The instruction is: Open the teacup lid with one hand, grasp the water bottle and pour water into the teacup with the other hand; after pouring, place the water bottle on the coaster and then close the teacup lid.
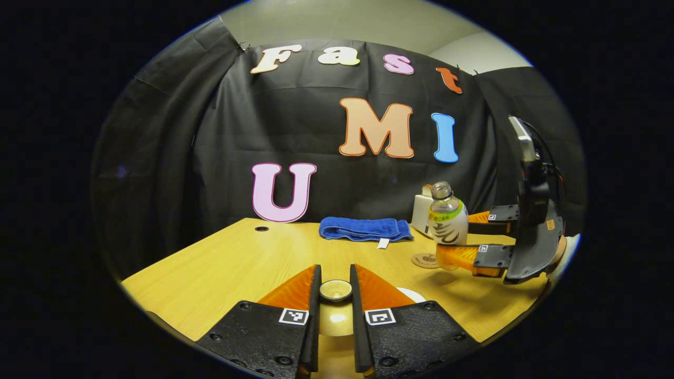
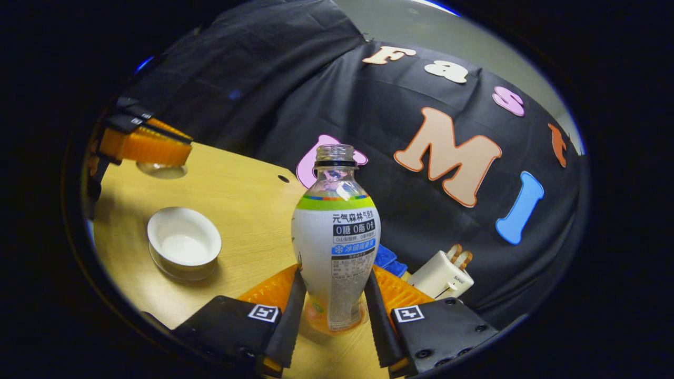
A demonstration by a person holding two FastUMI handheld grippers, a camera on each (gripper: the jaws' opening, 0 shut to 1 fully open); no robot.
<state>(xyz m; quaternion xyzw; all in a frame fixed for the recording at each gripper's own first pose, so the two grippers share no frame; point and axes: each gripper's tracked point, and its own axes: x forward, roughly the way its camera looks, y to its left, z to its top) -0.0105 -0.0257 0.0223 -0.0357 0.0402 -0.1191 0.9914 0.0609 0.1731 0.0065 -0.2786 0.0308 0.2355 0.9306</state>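
In the left gripper view my left gripper [image 1: 335,279] is shut on the round knob of the teacup lid [image 1: 336,290], which hangs above the table. A white sliver of the teacup [image 1: 416,295] peeks out beside my right finger. In the right gripper view the white teacup [image 2: 183,247] stands uncovered on the table, with the left gripper [image 2: 152,150] holding the lid [image 2: 160,169] above and beyond it. My right gripper [image 2: 335,284] is shut on the uncapped water bottle [image 2: 335,247]. From the left, that gripper [image 1: 453,237] holds the bottle [image 1: 447,221] upright right beside the round coaster [image 1: 425,260].
A folded blue towel [image 1: 366,229] lies at the back of the wooden table [image 1: 237,263]. A white plug-like block [image 2: 442,276] sits near the towel, behind the bottle. The table has a small round hole [image 1: 261,228] at the back left.
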